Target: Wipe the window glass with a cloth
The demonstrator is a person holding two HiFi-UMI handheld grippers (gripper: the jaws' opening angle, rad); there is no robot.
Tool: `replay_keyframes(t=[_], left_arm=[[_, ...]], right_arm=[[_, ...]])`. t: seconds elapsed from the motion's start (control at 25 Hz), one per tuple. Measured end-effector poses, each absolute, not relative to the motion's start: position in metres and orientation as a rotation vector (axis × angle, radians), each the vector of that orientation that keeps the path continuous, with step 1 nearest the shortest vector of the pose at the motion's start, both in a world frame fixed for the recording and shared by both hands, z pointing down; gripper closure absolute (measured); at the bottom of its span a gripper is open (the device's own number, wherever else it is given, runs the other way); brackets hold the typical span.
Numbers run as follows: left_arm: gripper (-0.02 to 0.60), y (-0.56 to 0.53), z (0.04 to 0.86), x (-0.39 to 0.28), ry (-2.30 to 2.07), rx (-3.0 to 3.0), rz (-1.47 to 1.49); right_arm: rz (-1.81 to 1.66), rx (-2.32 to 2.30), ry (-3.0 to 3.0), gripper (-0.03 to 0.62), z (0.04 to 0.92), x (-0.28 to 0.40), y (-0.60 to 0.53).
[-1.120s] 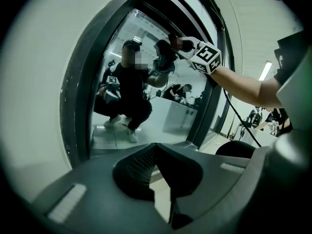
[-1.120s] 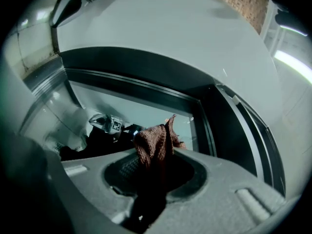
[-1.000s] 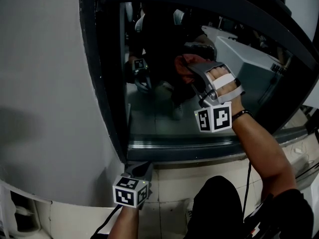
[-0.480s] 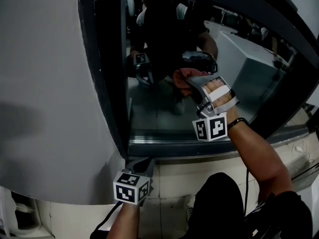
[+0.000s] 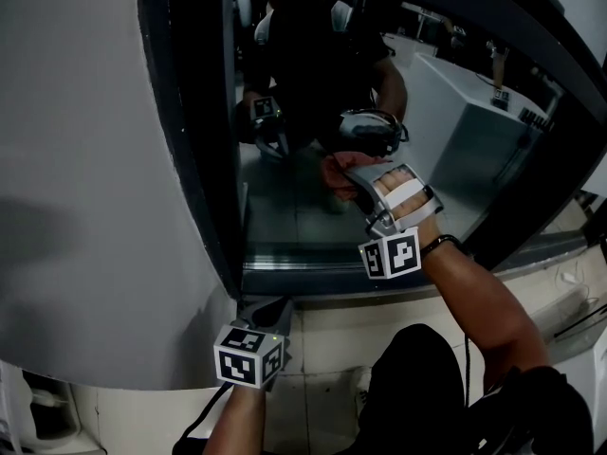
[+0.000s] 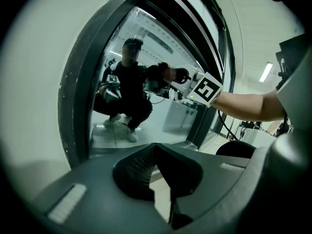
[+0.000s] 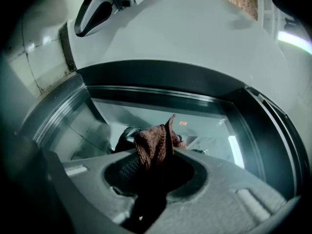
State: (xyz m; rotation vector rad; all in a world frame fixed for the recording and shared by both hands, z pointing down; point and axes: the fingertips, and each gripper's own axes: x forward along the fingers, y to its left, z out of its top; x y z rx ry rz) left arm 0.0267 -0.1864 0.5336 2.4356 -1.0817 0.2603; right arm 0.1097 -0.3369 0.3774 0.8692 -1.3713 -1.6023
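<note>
Your right tool (image 5: 357, 180) has slid down and left across the window glass (image 5: 294, 211) since a second ago, pinching the reddish-brown cloth (image 7: 155, 144) at the pane, while your left tool (image 6: 156, 152) hangs below the dark window frame (image 5: 313, 283), pressed together, empty.

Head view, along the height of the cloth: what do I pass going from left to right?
grey wall → dark window frame, its left side → window glass → cloth → right gripper, shut on the cloth
</note>
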Motion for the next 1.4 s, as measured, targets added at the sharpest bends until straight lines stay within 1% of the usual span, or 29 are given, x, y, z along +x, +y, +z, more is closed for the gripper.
replay_keyframes(t=[0.44, 0.88, 1.4], left_arm=[[0.565, -0.186, 0.534, 0.026, -1.081, 2.435, 0.259], [0.565, -0.188, 0.533, 0.023, -1.087, 2.434, 0.252], [0.565, -0.191, 0.534, 0.027, -1.088, 2.439, 0.265]], right_arm=[[-1.526, 0.839, -1.418, 0.520, 0.417, 0.112, -0.336], [-1.496, 0.785, -1.432, 0.520, 0.437, 0.114, -0.336], [-1.371, 0.666, -1.489, 0.522, 0.438, 0.112, -0.335]])
